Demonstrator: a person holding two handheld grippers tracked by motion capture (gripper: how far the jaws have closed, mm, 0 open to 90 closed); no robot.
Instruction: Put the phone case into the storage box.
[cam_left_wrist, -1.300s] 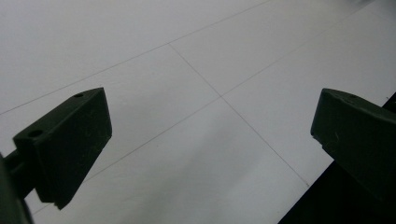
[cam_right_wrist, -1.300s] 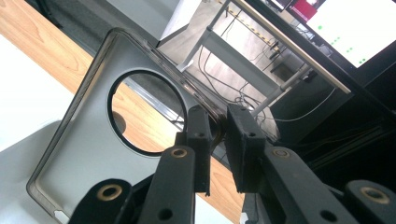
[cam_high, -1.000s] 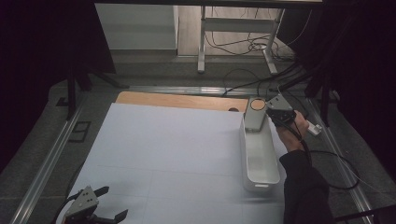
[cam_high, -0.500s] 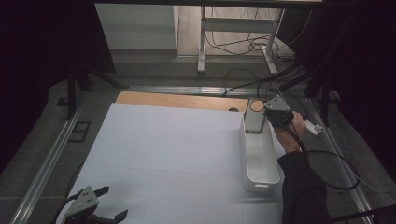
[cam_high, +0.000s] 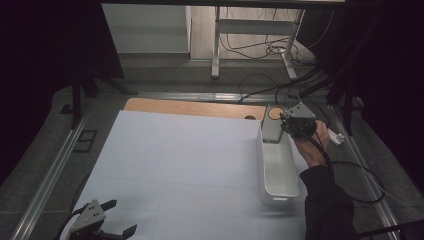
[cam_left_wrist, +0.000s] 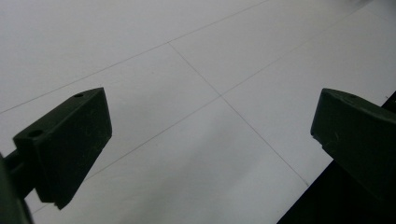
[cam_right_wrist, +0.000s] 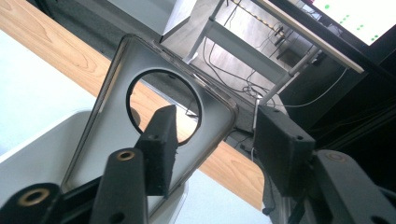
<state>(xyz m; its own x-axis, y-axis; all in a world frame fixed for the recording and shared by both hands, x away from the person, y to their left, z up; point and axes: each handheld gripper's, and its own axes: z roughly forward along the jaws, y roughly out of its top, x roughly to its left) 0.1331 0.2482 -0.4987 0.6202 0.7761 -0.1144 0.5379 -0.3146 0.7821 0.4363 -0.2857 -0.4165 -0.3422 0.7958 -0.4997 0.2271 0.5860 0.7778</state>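
1. Lower left of the high view: the left gripper (cam_high: 107, 231) rests idle on the white sheet (cam_high: 180, 160), jaws apart and empty.
2. Right of centre: the phone case (cam_high: 272, 125) leans in the far end of the white bin (cam_high: 279, 172).
3. The right gripper (cam_high: 287, 127) has just been opening; the case stands between its pads, apparently released.
4. Step: depositing. Next move: withdraw clear without tipping the case.

The right gripper (cam_high: 286, 126) is held with its jaws just opened apart; the left gripper (cam_high: 114, 219) is kept wide open, low.
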